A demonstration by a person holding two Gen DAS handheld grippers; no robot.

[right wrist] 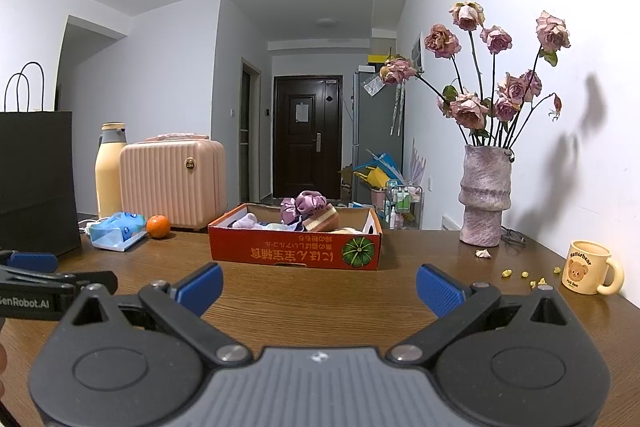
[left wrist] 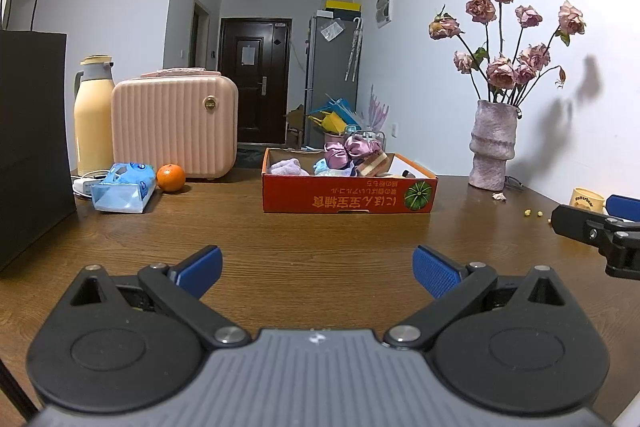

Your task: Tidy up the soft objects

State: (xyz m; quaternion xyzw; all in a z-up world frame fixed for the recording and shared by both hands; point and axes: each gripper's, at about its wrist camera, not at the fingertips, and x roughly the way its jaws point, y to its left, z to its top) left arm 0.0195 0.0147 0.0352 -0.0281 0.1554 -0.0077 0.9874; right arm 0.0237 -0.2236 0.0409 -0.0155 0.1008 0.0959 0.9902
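the left gripper (right wrist: pixel 60 281) body reads "genrobot.ai"; the cream mug (right wrist: pixel 588 268) reads "butterbear" above a bear; the red box (right wrist: pixel 296 251) shows upside-down japanese print

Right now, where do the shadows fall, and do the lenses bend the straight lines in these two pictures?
In the left wrist view the flowers throw a dark, soft shadow on the wall to their right, and the edges of the bag curve. In the right wrist view the same shadow sits right of the vase, the corners are black, and the table shows mild glare.
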